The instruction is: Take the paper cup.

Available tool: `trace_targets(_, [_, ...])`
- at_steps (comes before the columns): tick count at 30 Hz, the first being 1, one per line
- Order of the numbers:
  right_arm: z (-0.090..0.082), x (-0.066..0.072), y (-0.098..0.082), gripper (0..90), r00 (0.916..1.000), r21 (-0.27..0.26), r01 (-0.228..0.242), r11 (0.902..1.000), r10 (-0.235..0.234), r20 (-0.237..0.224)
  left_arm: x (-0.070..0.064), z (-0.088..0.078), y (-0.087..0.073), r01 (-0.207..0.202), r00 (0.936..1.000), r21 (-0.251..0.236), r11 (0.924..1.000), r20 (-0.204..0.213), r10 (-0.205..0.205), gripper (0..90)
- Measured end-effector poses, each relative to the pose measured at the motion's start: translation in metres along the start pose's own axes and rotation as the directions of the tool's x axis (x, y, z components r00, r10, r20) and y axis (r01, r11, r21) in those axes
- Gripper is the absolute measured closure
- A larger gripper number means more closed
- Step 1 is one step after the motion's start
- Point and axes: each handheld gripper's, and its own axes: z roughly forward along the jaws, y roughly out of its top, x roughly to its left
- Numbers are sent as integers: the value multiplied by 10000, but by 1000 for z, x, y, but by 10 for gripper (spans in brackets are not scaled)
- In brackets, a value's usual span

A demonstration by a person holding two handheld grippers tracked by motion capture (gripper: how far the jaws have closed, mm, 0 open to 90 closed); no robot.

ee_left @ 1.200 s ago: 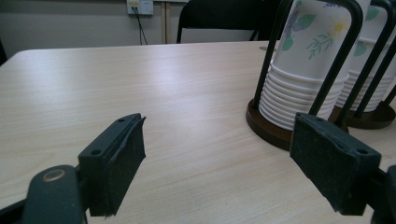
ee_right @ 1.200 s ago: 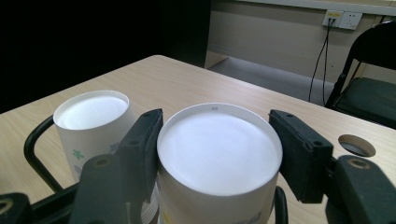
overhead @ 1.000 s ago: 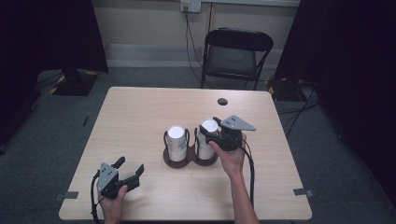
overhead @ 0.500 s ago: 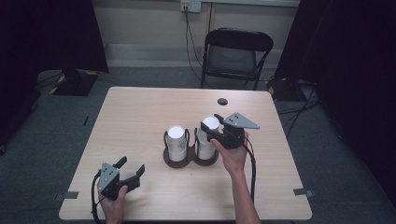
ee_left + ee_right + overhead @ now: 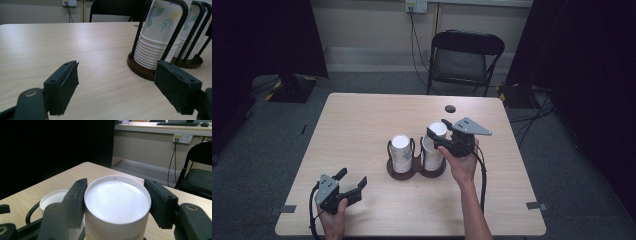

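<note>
At the middle of the desk (image 5: 362,120) a dark two-ring holder (image 5: 416,167) carries two stacks of upturned paper cups. The right gripper (image 5: 438,135) sits at the top of the right stack (image 5: 117,202), one jaw on each side of the uppermost cup (whether the pads press the wall or only stand beside it, I cannot tell). The left stack (image 5: 401,152) stands just beside it. Near the front left corner, the left gripper (image 5: 352,181) rests well apart from the holder, jaws wide apart, holding nothing.

Cup stack (image 5: 117,220) base cut off (bottom edge)
</note>
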Motion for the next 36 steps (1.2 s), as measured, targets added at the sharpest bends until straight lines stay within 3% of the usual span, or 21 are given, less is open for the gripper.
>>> trace_targets(4, [-4,2,3,373,10000,-209,-17,9998,15,-79,-3,1,0,-189,9998,126,9997,-103,190,197])
trace_targets(6, [-6,4,6,373,9999,-208,149,9997,-149,-12,-2,1,0,-237,9997,122,9996,44,236,198])
trace_targets(16, [-12,1,7,373,9982,-530,-342,9980,316,-501,-2,3,1,-16,9990,184,9998,453,8,201])
trace_targets(22, [-20,1,6,373,9955,-746,-630,9952,574,-751,-5,4,2,-139,9981,242,9996,597,124,219])
trace_targets(26, [-26,-2,4,373,9937,-751,-839,9936,778,-811,-5,5,3,-118,9996,184,9998,267,113,247])
trace_targets(28, [-28,-3,4,373,9938,-580,-968,9936,933,-599,-6,6,4,-4,9997,-17,10000,237,5,260])
trace_targets(30, [-31,-4,3,374,9916,-555,-1155,9918,1118,-656,-10,7,5,-330,9993,134,9994,157,328,269])
trace_targets(36, [-45,-4,1,374,9838,-772,-1586,9843,1510,-964,-25,14,7,-211,9951,-11,9998,966,211,259])
